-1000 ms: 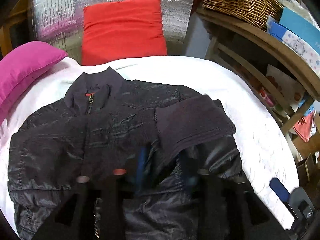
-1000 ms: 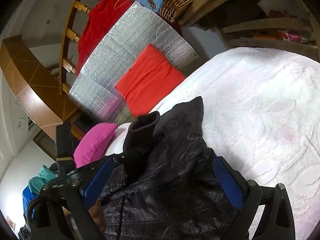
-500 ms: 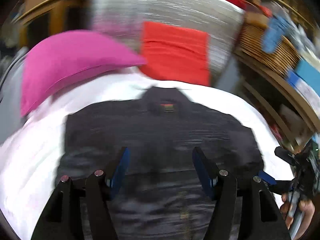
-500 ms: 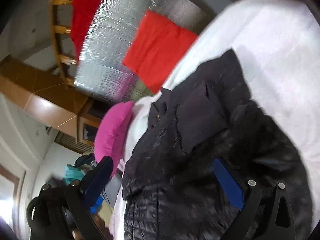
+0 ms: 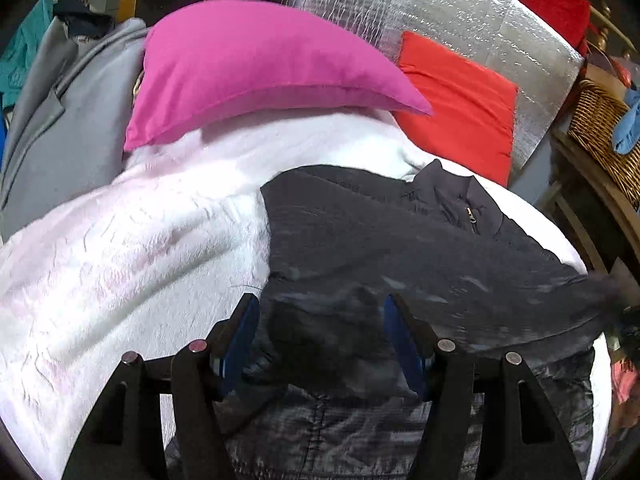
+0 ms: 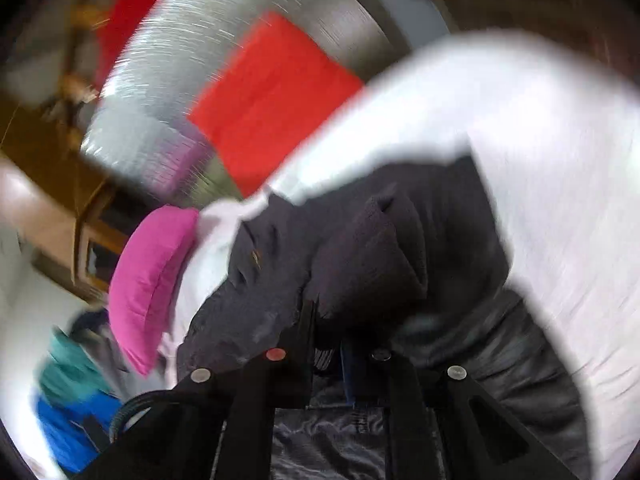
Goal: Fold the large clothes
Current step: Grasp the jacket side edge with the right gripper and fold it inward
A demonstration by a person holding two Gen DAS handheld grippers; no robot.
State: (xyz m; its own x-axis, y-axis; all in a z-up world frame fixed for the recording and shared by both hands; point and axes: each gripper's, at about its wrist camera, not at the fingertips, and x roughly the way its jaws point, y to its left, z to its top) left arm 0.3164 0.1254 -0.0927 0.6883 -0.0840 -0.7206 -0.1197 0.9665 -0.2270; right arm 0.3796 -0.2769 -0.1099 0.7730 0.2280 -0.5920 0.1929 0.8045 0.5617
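A black puffer jacket (image 5: 360, 248) lies spread on a white blanket (image 5: 140, 240), its zipped collar (image 5: 460, 200) pointing to the far side. My left gripper (image 5: 322, 332) hovers open over the jacket's near left part, with fabric below the blue pads and nothing pinched. The jacket's right edge looks pulled up toward the right side of that view. In the blurred right wrist view the jacket (image 6: 440, 220) has a knit cuff (image 6: 368, 260) folded onto its chest. My right gripper (image 6: 328, 340) has its jaws closing tight on a fold of jacket fabric just below that cuff.
A pink pillow (image 5: 248, 64) and a red pillow (image 5: 460, 108) lean at the bed's head against a silver foil panel (image 5: 460, 12). A grey garment (image 5: 60, 120) hangs at the left. A wicker basket (image 5: 600, 128) sits on wooden shelving at the right.
My left gripper swung left across the bed and rolled, letting go of the sleeve it had carried over the chest. My right gripper went from wide open to shut on the jacket.
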